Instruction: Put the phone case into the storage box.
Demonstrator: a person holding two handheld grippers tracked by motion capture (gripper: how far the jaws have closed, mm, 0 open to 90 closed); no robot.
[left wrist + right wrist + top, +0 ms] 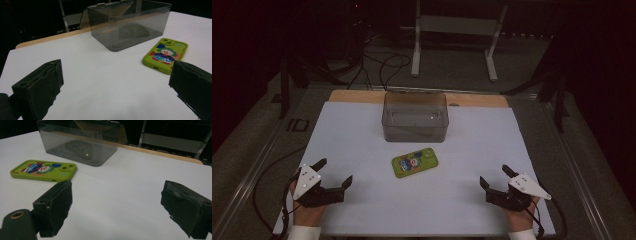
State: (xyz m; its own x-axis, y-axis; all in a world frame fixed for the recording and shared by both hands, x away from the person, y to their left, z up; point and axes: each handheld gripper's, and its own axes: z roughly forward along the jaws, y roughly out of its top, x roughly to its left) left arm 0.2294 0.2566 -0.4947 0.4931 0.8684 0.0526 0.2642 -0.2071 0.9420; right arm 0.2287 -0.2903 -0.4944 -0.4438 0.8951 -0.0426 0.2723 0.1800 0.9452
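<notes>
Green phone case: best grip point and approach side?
The green phone case lies flat, clown print up, on the white table. Grip across its two long edges near the middle, coming from above; its thin flat profile leaves little else. The right gripper, open, could probably do it.

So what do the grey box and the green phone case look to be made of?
The box looks like smoke-tinted clear hard plastic with a glossy finish: its floor and the table edge show through the walls, which catch reflections. The phone case looks like soft matte silicone or rubbery plastic, going by its rounded, dull lime edges, with a printed clown picture on its back. Neither is certain from looks alone.
</notes>
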